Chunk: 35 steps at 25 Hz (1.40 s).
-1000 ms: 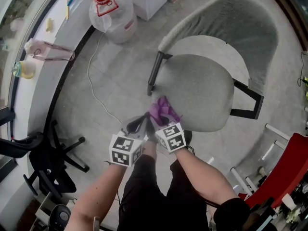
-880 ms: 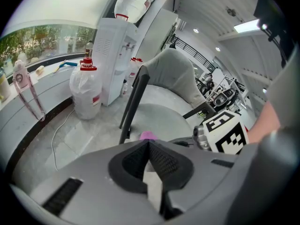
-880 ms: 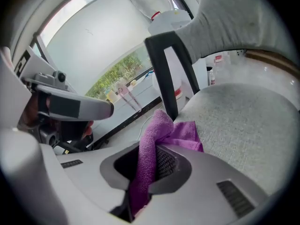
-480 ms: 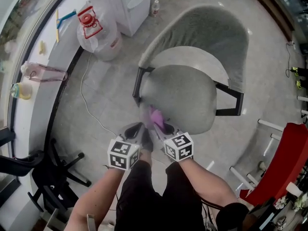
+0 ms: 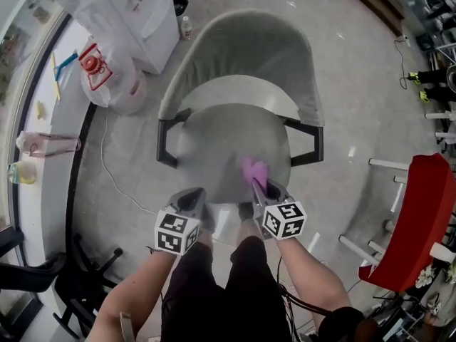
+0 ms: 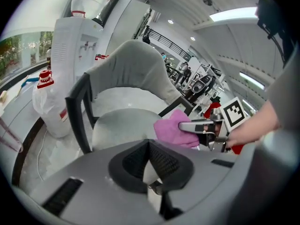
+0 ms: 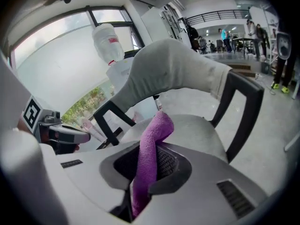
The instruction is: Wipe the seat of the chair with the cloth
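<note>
Jaws of right gripper (image 5: 258, 185) clamped on purple cloth (image 5: 254, 171), cloth bunched upward over front edge of grey chair seat (image 5: 214, 144), left gripper (image 5: 191, 199) just beside, jaws together and empty, low before the seat's front.

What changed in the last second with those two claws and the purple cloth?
The two claws, close together at the seat's front edge a second ago, have drawn apart. The right claw has carried the purple cloth over the front of the seat; the left claw is off to the side, shut on nothing. The view now faces the chair squarely. The right claw's grip on the cloth is unchanged.
</note>
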{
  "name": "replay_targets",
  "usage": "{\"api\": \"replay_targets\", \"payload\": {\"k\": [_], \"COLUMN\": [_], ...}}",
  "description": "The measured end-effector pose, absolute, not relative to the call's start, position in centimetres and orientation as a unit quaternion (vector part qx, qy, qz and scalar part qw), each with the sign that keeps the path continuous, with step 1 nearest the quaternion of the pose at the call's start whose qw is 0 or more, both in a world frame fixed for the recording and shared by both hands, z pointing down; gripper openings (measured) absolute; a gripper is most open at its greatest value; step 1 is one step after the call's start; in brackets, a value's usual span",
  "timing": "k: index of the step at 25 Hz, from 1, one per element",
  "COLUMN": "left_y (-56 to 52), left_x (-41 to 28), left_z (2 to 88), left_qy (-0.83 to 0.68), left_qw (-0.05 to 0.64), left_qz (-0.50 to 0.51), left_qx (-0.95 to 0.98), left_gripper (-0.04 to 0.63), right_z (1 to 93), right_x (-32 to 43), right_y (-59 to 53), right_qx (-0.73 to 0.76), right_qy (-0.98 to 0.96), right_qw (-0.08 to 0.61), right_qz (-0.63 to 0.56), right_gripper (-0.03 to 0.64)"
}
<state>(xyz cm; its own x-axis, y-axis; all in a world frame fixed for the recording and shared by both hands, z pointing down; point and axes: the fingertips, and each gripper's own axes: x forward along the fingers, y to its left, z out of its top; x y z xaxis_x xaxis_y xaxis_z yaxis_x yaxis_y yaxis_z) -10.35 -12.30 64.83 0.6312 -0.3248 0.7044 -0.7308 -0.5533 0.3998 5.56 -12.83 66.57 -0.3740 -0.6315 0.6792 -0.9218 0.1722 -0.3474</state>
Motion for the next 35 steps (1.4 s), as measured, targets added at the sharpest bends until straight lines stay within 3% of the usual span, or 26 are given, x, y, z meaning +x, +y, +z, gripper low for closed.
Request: {"api": "replay_targets", "payload": {"k": [8,15,23,35], "left_y": [-13.2,-13.4,-14.9,-15.7], "left_x": [-4.7,-1.6,-1.9,-10.8], "left_z": [65.1,65.6,67.7,69.0], "left_qy": [-0.303,-0.294,-0.315,-0.392], "left_qw": [0.334,0.331,0.354,0.386], "left_qz": [0.305,0.316,0.312,0.305], "left_qx": [0.839,0.839,0.823,0.778], "left_gripper": [0.005,0.005,0.005,0.005], "right_z": [67.9,70.5,76.3,79.8], "right_x": [17.5,20.3,18.1,8.6], "right_y": [-13.3,-13.1,-13.0,-13.6], "right_qx": [0.591,0.589,0.543,0.512], "right_qy": [-0.701,-0.687,-0.687,-0.661], "right_qw": [0.256,0.315,0.376,0.373], "right_qz": [0.306,0.287,0.304,0.402], "right_gripper": [0.048,0.048,0.048,0.048]}}
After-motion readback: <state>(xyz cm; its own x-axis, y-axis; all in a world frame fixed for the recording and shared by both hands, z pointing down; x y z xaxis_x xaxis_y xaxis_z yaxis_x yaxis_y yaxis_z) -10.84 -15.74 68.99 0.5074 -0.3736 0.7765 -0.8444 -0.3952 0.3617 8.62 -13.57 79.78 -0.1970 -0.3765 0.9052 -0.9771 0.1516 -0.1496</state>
